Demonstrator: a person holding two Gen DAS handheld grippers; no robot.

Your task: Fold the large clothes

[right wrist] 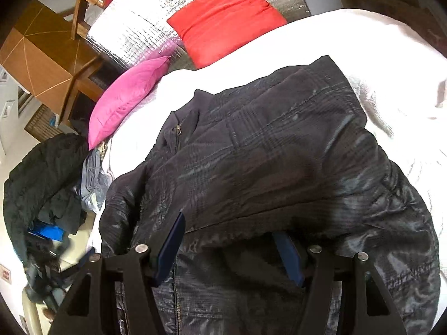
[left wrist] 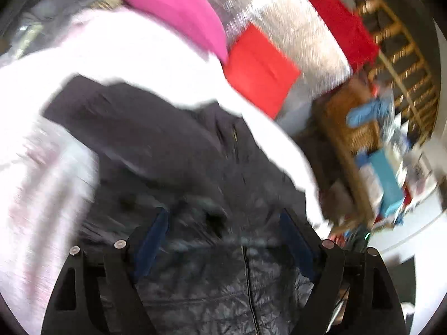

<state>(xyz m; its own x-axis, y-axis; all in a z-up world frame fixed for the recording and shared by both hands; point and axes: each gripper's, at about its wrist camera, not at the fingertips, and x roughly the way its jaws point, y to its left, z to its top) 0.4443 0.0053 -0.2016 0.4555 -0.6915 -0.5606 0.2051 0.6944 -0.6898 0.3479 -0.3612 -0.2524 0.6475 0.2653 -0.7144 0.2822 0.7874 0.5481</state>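
A dark quilted zip-up jacket (right wrist: 265,150) lies spread on a white bed sheet (right wrist: 307,36); it also shows, blurred, in the left wrist view (left wrist: 173,150). My left gripper (left wrist: 223,220) is open, its blue-padded fingers (left wrist: 152,237) wide apart just above the jacket's zipped front, holding nothing. My right gripper (right wrist: 232,237) is open over the jacket's lower part; its left finger (right wrist: 171,248) shows in full, and a fold of jacket fabric drapes over the tip of the right one.
A pink cushion (right wrist: 125,95), a red cushion (right wrist: 223,19) and a silver foil mat (right wrist: 131,25) lie at the head of the bed. A pile of dark clothes (right wrist: 42,173) sits left of the bed. A wooden table (right wrist: 47,55) and wicker baskets (left wrist: 352,122) stand beyond.
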